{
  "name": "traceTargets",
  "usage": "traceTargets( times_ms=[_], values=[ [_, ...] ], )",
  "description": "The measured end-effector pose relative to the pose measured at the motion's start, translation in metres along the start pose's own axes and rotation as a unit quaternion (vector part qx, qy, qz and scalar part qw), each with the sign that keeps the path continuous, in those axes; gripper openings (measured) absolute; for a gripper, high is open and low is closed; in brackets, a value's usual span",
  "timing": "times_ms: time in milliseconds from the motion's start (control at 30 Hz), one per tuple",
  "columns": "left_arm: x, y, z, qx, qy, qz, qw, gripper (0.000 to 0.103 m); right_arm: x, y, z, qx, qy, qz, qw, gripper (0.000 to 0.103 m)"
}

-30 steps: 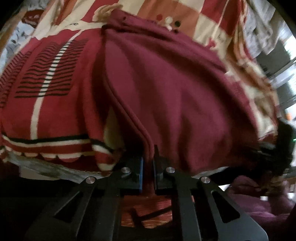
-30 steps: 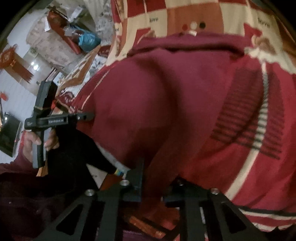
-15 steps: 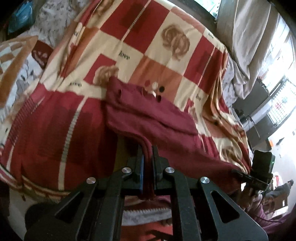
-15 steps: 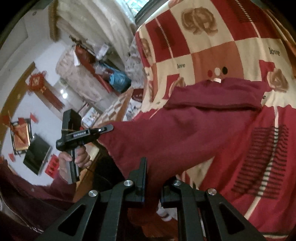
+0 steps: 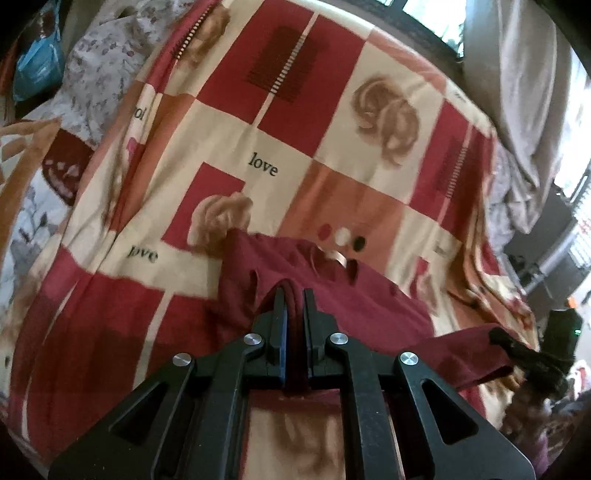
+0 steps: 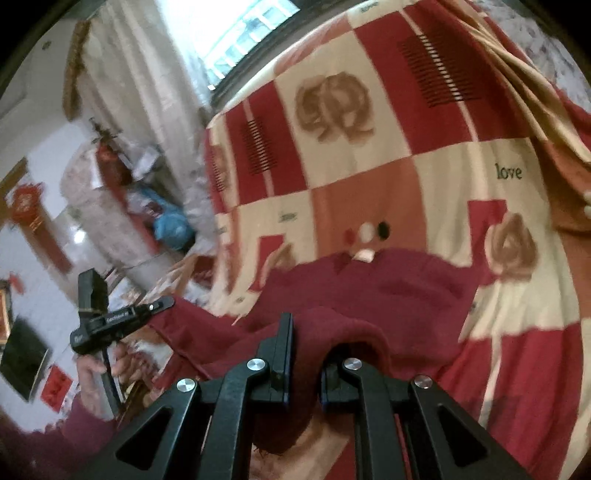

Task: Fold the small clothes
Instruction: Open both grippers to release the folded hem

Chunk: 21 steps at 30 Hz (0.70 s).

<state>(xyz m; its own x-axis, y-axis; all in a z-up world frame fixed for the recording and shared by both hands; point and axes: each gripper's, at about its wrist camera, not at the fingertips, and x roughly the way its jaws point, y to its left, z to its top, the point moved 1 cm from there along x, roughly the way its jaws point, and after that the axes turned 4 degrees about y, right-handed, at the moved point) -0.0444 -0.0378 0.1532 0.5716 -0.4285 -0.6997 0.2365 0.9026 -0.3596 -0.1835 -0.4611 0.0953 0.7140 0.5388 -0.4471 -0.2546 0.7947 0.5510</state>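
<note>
A dark red garment [image 5: 373, 306] lies on a red and cream checked bedspread [image 5: 332, 122], with its collar and pale label [image 5: 334, 255] at the far side. My left gripper [image 5: 294, 295] is shut on a fold of its edge and holds it above the bed. In the right wrist view the same garment [image 6: 399, 284] drapes over my right gripper [image 6: 306, 332], which is shut on another bunch of the edge; its right finger is hidden under cloth. The cloth hangs stretched between the two grippers. The other gripper [image 6: 159, 305] shows at the left there, in a hand [image 6: 92, 369].
The bedspread [image 6: 369, 192] covers the whole bed. Pale curtains [image 5: 517, 92] hang beyond it, below a bright window [image 6: 236, 33]. A blue bag [image 6: 171, 225] and cluttered furniture stand past the bed's side. Grey flowered bedding [image 5: 96, 70] lies at the far left corner.
Both grippers have risen and carried the garment's near edge up and toward the collar. The cloth that filled the views now looks small, and much more of the bedspread shows.
</note>
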Motion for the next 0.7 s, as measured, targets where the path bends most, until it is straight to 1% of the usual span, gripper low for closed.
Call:
traceTargets(
  times_ms=[33,167,300,367,467,567,633,667,700],
  values=[
    [0.011,0.0,0.005,0.0,0.003,0.005,1.0,0.006,0.009,-0.003,0.007,-0.004,-0.001,-0.017,1.0,0.01],
    [0.057,0.004,0.026,-0.017,0.017,0.022,0.9995,0.006,0.038,-0.023,0.026,0.004,0.005,-0.054,0.999,0.01],
    [0.091,0.006,0.043,-0.028,0.024,0.031,0.9988,0.006,0.06,-0.046,0.039,0.023,0.01,-0.076,0.997,0.01],
    [0.106,0.006,0.053,-0.025,0.028,0.038,0.9986,0.006,0.073,-0.062,0.047,0.033,0.014,-0.089,0.995,0.01],
    [0.132,0.011,0.061,-0.03,0.046,0.055,0.9969,0.006,0.092,-0.082,0.051,0.055,0.027,-0.096,0.994,0.01],
    [0.158,0.02,0.065,-0.042,0.066,0.069,0.9946,0.006,0.121,-0.108,0.053,0.081,0.057,-0.096,0.99,0.01],
    [0.171,0.027,0.065,-0.051,0.078,0.066,0.9935,0.007,0.131,-0.117,0.052,0.085,0.072,-0.099,0.989,0.011],
    [0.174,0.03,0.065,-0.055,0.081,0.062,0.9932,0.008,0.133,-0.121,0.052,0.089,0.077,-0.096,0.988,0.015],
    [0.177,0.032,0.066,-0.06,0.083,0.057,0.9931,0.011,0.133,-0.124,0.052,0.097,0.081,-0.086,0.988,0.021]
  ],
)
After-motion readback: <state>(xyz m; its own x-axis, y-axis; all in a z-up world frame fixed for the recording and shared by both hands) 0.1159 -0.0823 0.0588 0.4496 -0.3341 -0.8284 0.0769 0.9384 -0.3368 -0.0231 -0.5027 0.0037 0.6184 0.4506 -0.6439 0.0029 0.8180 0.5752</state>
